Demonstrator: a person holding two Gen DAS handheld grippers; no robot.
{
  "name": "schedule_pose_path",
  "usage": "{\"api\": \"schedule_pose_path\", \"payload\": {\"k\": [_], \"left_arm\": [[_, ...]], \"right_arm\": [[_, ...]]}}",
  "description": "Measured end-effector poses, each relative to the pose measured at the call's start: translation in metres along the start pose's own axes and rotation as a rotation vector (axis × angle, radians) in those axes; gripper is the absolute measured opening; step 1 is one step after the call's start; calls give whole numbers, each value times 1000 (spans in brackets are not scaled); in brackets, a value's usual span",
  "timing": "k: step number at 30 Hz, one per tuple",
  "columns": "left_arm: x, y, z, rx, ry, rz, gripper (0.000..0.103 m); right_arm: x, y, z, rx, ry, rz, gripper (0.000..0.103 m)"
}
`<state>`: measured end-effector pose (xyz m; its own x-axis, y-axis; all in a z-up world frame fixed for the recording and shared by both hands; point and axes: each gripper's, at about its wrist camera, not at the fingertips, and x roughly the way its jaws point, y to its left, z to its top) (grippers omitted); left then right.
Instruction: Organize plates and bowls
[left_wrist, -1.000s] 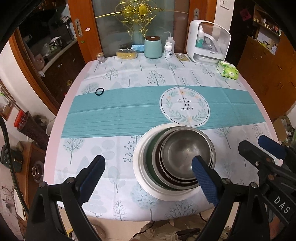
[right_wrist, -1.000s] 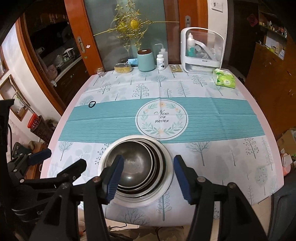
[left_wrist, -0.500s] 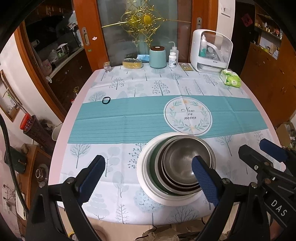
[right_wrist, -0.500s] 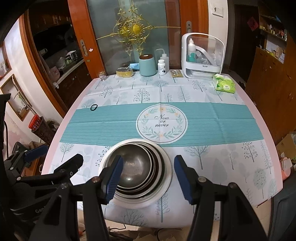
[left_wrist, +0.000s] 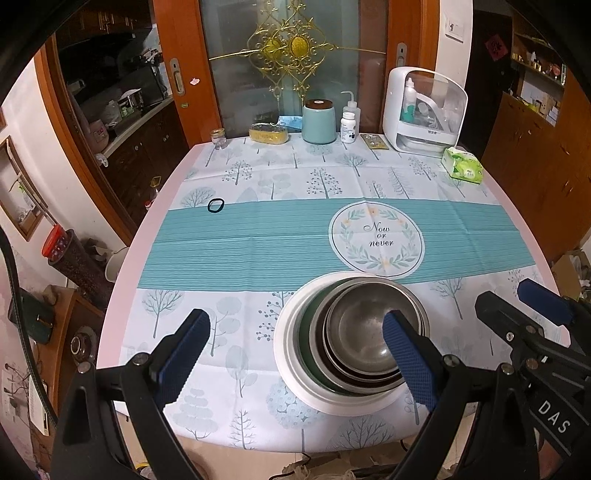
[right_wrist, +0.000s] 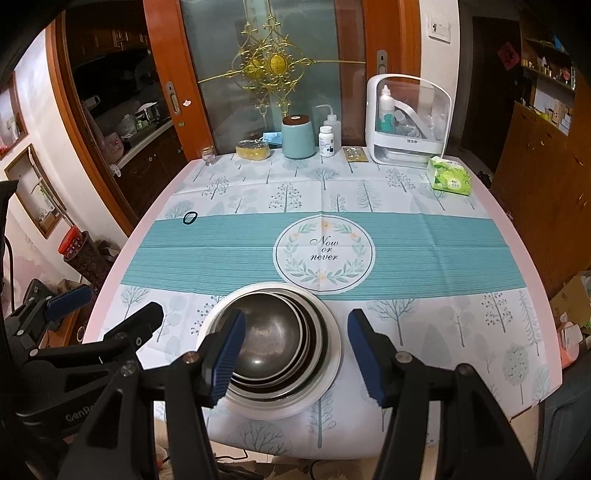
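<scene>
A stack of several nested steel bowls (left_wrist: 364, 332) sits on a white plate (left_wrist: 291, 354) near the table's front edge; it also shows in the right wrist view (right_wrist: 273, 336) on the plate (right_wrist: 330, 365). My left gripper (left_wrist: 295, 354) is open and empty, held above and in front of the stack, its right finger over the bowls. My right gripper (right_wrist: 295, 350) is open and empty, also above the stack's near side. Each gripper shows in the other's view: the right one (left_wrist: 524, 314) and the left one (right_wrist: 96, 314).
At the table's far edge stand a teal canister (left_wrist: 319, 122), a pill bottle (left_wrist: 348, 127), a white appliance (left_wrist: 424, 114), a yellow sponge (left_wrist: 267, 133) and a small jar (left_wrist: 218, 139). A green tissue pack (left_wrist: 463, 169) lies far right, a black hair tie (left_wrist: 215, 205) far left.
Both grippers have pulled back and risen away from the table, so more of the room shows. The bowl stack has not moved.
</scene>
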<state>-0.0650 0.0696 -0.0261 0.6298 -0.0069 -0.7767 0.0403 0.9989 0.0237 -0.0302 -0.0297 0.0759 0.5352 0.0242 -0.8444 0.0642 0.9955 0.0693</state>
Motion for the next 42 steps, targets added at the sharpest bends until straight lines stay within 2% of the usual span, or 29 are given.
{"api": "schedule_pose_path", "payload": {"k": [42], "left_arm": [[7,3,8,-12,7,0,94]], "right_arm": [[14,4,6,3,16,9,58]]}}
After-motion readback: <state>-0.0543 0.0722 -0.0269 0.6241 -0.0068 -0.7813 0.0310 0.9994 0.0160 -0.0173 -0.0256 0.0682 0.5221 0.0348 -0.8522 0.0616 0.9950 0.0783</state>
